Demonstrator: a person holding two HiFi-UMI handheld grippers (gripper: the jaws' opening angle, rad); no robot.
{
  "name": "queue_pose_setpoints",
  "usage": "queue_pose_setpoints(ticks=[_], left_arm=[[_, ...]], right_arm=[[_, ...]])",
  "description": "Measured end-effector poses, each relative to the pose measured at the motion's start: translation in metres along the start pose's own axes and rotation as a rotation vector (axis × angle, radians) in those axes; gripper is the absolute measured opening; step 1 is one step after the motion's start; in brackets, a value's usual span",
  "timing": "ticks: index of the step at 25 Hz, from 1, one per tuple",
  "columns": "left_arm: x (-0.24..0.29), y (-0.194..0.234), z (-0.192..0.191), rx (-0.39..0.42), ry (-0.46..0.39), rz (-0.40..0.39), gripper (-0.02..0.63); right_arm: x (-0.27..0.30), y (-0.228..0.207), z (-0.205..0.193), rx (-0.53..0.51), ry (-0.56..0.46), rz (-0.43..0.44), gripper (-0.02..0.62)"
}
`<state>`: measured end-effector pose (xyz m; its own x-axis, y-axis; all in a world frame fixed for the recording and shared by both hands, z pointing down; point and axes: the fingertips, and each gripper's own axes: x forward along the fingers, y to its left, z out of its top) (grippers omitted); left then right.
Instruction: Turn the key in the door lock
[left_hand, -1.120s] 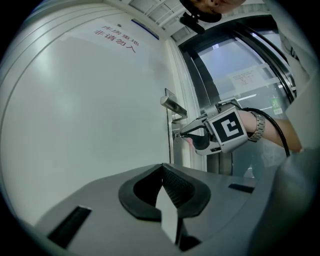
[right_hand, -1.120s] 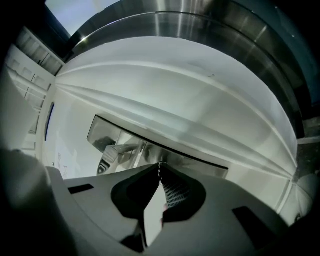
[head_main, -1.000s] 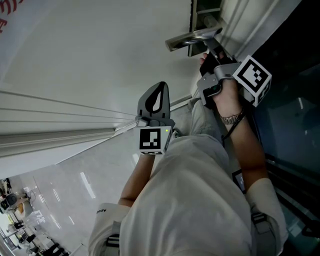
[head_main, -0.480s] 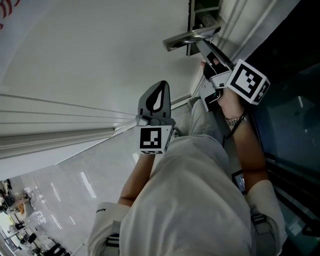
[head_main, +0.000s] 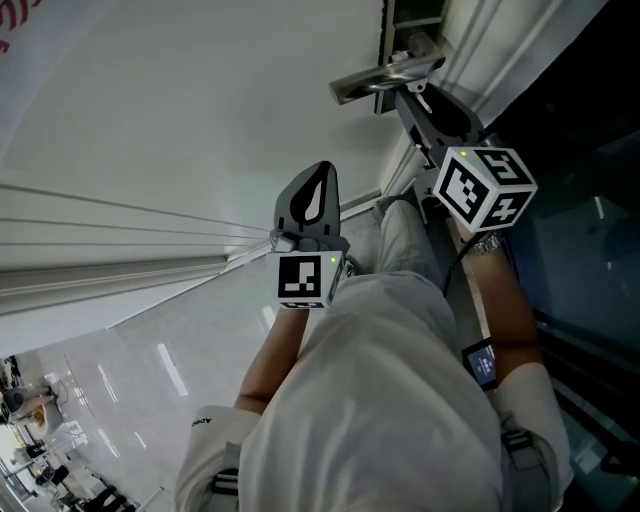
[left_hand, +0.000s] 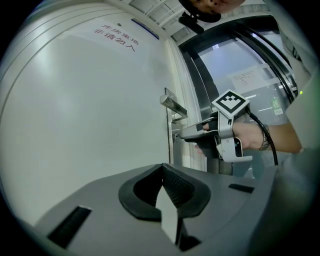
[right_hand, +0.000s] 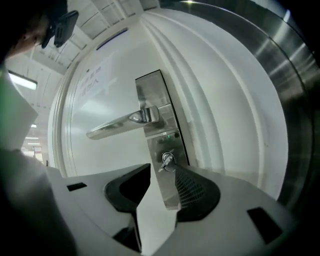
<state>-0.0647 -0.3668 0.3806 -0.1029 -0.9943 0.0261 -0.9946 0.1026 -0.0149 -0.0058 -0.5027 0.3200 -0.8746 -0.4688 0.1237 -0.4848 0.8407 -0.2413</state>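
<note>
Held left gripper (left_hand: 162, 172) pressed shut on nothing, well apart from the door (left_hand: 90, 110). Had just been opening right gripper (right_hand: 164, 175) jaws, now spread, with key (right_hand: 166, 161) slanted in the lock (right_hand: 156, 142) between the tips, pads off it. Likely a release: best drawn straight back, without knocking the key.

The door (right_hand: 107, 95) has a smooth white painted face, matt with a faint sheen. Its lock plate (right_hand: 152, 90) is brushed metal, while the lever handle (right_hand: 117, 126) and the key (right_hand: 166, 161) are brighter, polished metal. The frame post (right_hand: 287, 65) at the door's right edge looks like brushed steel. The left claw (left_hand: 162, 169) has a matt grey plastic shell and black, finely ribbed pads (left_hand: 177, 182). The floor (head_main: 150, 370) is glossy. The trousers (head_main: 390, 400) are pale matt cloth.
</note>
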Motion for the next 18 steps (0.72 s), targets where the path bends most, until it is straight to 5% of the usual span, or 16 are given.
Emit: queue_pose_setpoints(ticks=[5,18], left_arm=[[-0.0002,-0.0054,-0.0039,0.006,0.005,-0.017,0.008],[-0.0029,-0.0089,-0.0012,0.005,0.0,-0.021,0.008]], right_arm=[[-0.0021,-0.0045,-0.0046,-0.222,0.025,-0.067,0.14],[-0.0022,-0.0001,-0.0021,-1.058,0.071,-0.259,0.16]])
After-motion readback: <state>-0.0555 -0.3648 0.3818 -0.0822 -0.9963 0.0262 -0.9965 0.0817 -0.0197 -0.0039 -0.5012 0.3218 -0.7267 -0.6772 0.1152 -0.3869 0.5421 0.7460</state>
